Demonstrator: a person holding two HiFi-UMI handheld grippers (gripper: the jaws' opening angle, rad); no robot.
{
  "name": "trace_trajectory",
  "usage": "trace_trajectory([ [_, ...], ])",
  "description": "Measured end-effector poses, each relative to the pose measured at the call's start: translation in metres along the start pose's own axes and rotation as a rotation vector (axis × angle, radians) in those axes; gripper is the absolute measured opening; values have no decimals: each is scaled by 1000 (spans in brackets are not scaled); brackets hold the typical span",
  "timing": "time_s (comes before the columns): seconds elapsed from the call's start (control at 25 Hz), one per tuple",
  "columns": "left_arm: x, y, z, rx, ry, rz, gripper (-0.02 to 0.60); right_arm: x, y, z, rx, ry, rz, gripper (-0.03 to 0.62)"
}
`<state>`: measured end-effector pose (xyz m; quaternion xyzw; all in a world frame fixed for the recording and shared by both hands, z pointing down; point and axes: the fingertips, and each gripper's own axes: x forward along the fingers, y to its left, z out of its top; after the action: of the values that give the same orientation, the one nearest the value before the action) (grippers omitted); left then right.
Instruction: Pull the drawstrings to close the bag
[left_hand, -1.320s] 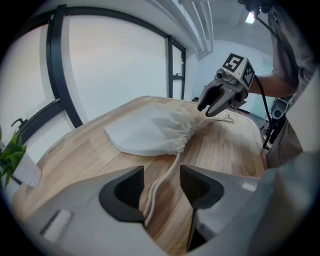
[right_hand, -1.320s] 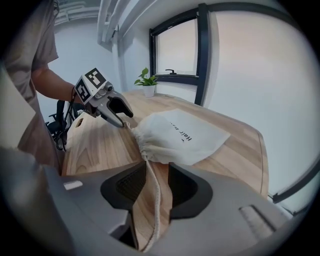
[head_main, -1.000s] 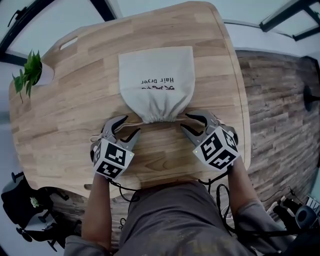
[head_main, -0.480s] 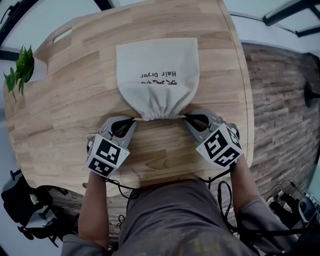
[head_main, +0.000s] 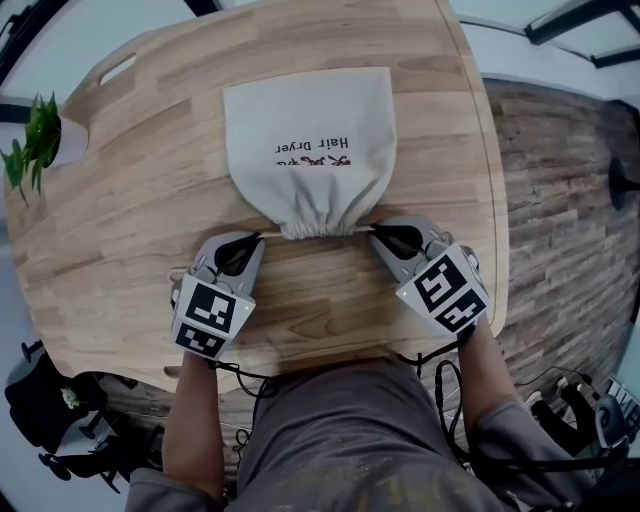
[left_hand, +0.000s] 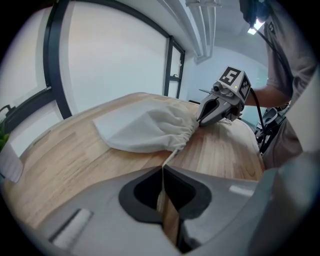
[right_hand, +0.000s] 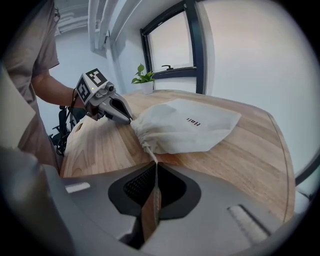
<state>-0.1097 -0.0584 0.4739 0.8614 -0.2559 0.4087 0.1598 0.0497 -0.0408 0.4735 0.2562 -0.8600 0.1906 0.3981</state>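
Bag: I saw one off-white cloth drawstring bag (head_main: 310, 140) with dark "Hair Dryer" print. It lay flat on the pale wooden table (head_main: 130, 200), near the middle and just beyond my two grippers.
Long axis: it ran from my edge of the table toward the far edge.
Facing: the puckered mouth (head_main: 318, 228) pointed toward me and the flat closed end pointed away. From my head view the print read upside down.
Mouth state: it was cinched into tight folds, much narrower than the body of the bag.
Cords: I counted two thin off-white drawstrings, one leaving each side of the mouth. The left cord (left_hand: 170, 159) and the right cord (right_hand: 149, 151) each ran straight into a gripper.
Left gripper (head_main: 258, 238): its jaws were pressed together, pinching the left cord where it entered the tips, just beside the left corner of the mouth.
Right gripper (head_main: 376, 231): its jaws had just been closing and stood pressed together on the right cord, just beside the right corner of the mouth.
Gripper count: there were two, one either side of the mouth, tips angled down at the table and toward each other.
Other things: one small green potted plant (head_main: 35, 140) stood at the table's far left edge, well apart from the bag.
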Motion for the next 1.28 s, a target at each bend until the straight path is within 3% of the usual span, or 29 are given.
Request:
trace_trajectory([
  [0.12, -5, 1, 5, -8, -13, 32, 8, -1, 1, 0, 24, -12, -3, 37],
  [0.32, -28, 3, 41, 45, -84, 106, 8, -31, -9, 26, 28, -111, -42, 37],
  [0.48, -71, 15, 88, 55, -202, 199, 8, -78, -15, 79, -12, -238, -93, 37],
  [0.68, -140, 26, 178, 119, -395, 330, 8, -159, -32, 152, -70, -411, -218, 37],
  [0.96, -228, 19, 261, 141, -540, 453, 8, -262, -31, 234, -135, -594, -337, 38],
  [1.28, -276, 12, 291, 215, -600, 536, 8, -304, -15, 261, -185, -668, -422, 38],
])
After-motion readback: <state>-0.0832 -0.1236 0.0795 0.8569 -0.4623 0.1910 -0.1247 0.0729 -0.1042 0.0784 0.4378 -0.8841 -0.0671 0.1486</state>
